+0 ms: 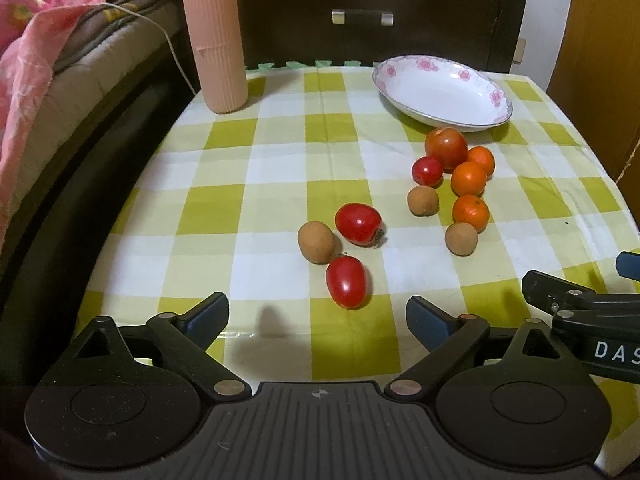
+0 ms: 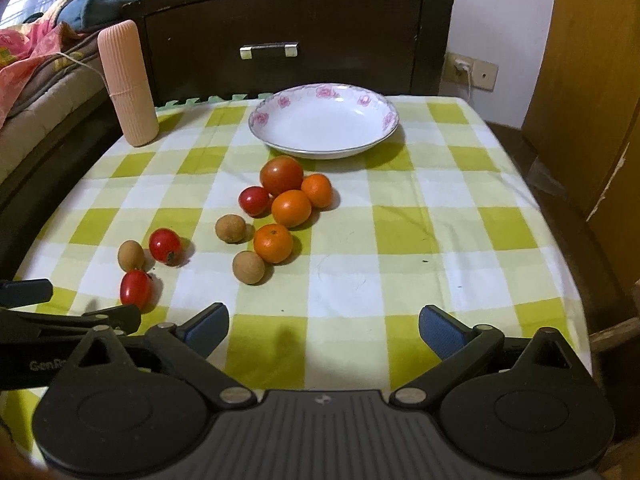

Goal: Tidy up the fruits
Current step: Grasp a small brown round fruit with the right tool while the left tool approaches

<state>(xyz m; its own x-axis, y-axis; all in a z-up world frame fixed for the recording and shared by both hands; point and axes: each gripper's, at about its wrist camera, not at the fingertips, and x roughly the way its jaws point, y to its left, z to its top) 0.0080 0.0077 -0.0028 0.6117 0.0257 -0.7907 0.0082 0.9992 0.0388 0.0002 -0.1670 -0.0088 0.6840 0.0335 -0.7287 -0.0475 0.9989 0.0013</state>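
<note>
Loose fruit lies on a yellow-checked cloth. A large tomato (image 2: pixel 281 174), a cherry tomato (image 2: pixel 254 200), three small oranges (image 2: pixel 291 207) and two brown longans (image 2: pixel 230 228) cluster just in front of an empty floral dish (image 2: pixel 324 126). To the left sit two more cherry tomatoes (image 1: pixel 346 287) and a longan (image 1: pixel 316 242). My left gripper (image 1: pixel 318 318) hangs open just short of the nearest cherry tomato. Near the front edge, my right gripper (image 2: pixel 324 326) is open with nothing between its fingers. The same dish (image 1: pixel 442 92) shows at the far right in the left wrist view.
A tall ribbed pink container (image 1: pixel 215 38) stands at the table's back left corner. A dark wooden headboard (image 2: pixel 296 36) rises behind the table. Bedding (image 1: pixel 36 60) lies off to the left, and a wooden door (image 2: pixel 592 92) is on the right.
</note>
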